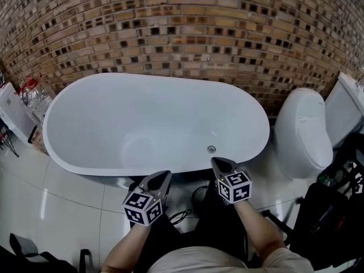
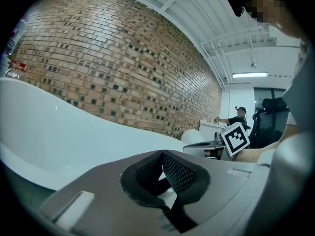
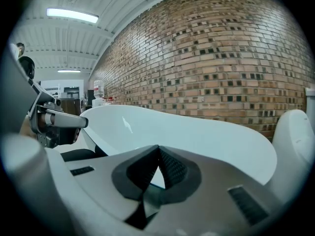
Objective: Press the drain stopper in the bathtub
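well, the drain stopper [image 1: 211, 149] is a small round disc lying flat on the floor of the bathtub [image 1: 102, 124], face up, so it has no long side to speak of. it sits toward the tub's right end, close under the near wall. the tub is a white oval with its long axis running left to right across the head view, along the brick wall [image 1: 182, 27] behind it.

my left claw [image 1: 164, 176] hangs just outside the tub's near rim, about midway along it, tips pointing at the tub. its jaws are pressed together with nothing between them. my right claw [image 1: 218, 162] is at the near rim, just this side of the stopper and apart from it, jaws likewise closed on nothing. only the rim and near wall lie between that claw and the stopper.

off the tub's right end stands a white toilet [image 1: 304, 132]. off its left end are clear plastic bottles [image 1: 31, 92]. a dark cable [image 1: 185, 214] lies on the tiled floor [image 1: 62, 192] below the near rim.
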Demonstrator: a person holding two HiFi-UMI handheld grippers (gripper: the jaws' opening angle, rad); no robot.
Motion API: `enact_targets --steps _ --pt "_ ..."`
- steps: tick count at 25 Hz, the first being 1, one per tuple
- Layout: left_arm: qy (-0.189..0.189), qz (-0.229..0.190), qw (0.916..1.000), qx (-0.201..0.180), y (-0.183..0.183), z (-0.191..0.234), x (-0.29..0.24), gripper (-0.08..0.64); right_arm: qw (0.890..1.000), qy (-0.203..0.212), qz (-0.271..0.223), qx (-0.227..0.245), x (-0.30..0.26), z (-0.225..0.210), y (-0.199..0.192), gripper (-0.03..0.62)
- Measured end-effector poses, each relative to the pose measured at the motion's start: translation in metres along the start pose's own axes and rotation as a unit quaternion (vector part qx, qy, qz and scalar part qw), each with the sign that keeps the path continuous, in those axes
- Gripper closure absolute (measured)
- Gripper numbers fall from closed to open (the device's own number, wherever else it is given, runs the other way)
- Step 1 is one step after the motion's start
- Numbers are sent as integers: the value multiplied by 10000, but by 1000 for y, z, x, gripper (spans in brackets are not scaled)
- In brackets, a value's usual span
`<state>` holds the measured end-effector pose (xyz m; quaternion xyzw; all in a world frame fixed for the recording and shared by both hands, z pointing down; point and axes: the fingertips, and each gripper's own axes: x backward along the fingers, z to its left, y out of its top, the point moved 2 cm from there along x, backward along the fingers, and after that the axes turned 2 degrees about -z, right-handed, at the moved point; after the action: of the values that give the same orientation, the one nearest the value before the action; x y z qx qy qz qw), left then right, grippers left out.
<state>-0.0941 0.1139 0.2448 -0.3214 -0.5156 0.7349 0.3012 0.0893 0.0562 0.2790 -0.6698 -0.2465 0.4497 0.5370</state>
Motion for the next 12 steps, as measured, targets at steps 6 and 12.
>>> enact_targets --steps 6,12 --pt "-27 -4 10000 -31 2 -4 1 552 10000 -21 -95 2 3 0 7 577" --pt "-79 15 9995 -308 14 -9 9 552 9998 -10 -218 -4 9 0 17 577"
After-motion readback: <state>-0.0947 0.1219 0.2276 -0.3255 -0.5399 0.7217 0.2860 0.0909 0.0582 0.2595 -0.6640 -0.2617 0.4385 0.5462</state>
